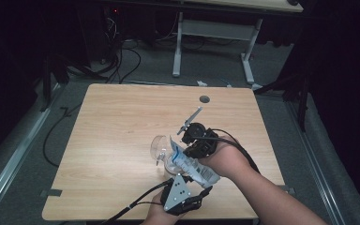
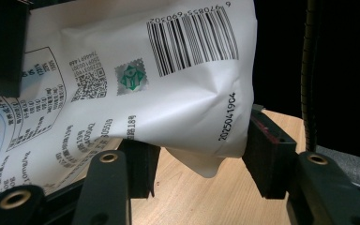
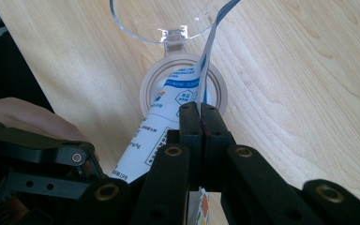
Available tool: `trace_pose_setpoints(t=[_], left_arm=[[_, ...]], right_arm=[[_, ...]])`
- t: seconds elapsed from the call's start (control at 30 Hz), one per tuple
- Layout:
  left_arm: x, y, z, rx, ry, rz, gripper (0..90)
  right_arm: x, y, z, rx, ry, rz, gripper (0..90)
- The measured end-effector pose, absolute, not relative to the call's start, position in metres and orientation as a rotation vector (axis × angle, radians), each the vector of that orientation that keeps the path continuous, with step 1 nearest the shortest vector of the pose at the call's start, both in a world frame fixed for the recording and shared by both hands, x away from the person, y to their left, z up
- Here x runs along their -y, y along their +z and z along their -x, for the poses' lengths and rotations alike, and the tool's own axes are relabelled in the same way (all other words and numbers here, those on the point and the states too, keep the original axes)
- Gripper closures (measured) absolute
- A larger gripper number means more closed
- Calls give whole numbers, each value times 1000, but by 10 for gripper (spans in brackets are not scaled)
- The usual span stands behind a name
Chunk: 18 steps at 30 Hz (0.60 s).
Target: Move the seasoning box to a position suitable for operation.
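While the white printed pouch (image 1: 194, 166) hangs tilted above the wooden table (image 1: 122, 122), its open end points down into a clear lidded jar (image 3: 183, 89), apparently so the contents can slide in. Holding the bottom, the left gripper (image 2: 197, 164) has its jaws clamped on the pouch's full lower corner, lifting that end. Meanwhile the right gripper (image 3: 200, 119) has its jaws pinched together on the pouch's thin top edge, steering the mouth over the jar's opening beside its flipped-back transparent lid (image 3: 164, 18)

One white printed bag (image 1: 194, 165), one clear lidded jar (image 1: 161, 149), two tongs, one wooden table (image 1: 117, 122)
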<state>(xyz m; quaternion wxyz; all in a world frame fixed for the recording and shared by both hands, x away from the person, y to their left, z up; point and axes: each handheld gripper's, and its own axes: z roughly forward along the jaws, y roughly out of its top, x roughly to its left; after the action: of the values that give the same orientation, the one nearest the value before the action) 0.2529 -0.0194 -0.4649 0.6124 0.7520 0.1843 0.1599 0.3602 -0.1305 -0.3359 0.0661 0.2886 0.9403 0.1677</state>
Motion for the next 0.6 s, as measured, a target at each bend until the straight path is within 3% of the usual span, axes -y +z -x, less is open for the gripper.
trace_pose_setpoints(t=[0.6], left_arm=[[18, -464, -254, -429, 370, -1725, 501]], right_arm=[[128, -338, -363, -2839, 512, -873, 897]])
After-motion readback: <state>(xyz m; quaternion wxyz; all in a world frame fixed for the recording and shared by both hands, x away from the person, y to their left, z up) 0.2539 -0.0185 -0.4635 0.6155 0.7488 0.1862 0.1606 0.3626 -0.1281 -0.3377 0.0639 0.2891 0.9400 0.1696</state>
